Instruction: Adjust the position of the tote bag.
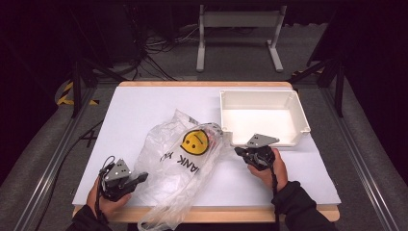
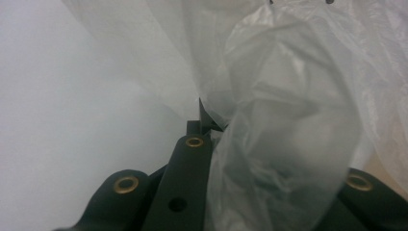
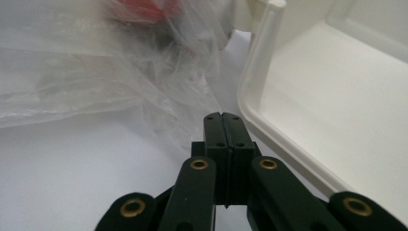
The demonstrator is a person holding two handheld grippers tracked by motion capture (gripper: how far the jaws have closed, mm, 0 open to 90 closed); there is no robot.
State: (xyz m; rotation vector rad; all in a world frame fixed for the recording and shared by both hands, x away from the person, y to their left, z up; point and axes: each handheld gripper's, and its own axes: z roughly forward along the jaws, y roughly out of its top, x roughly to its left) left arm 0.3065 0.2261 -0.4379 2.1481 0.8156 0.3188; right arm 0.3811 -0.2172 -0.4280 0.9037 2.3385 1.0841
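While the left claw [image 1: 142, 177] pinches the smiley plastic bag [image 1: 185, 159], the right claw [image 1: 239, 151] sits clenched empty just beside that bag, near the white bin [image 1: 298, 108].

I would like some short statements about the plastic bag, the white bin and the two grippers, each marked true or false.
1. The clear plastic bag carries a yellow smiley face. True.
2. The white bin holds several items. False: its inside looks bare.
3. The left gripper is shut on the bag's plastic. True.
4. The right gripper stands wide open. False: its jaws are pressed together, with nothing visibly between them.
5. The bag lies inside the bin. False: it lies on the white table, left of the bin, with one end hanging over the near edge.
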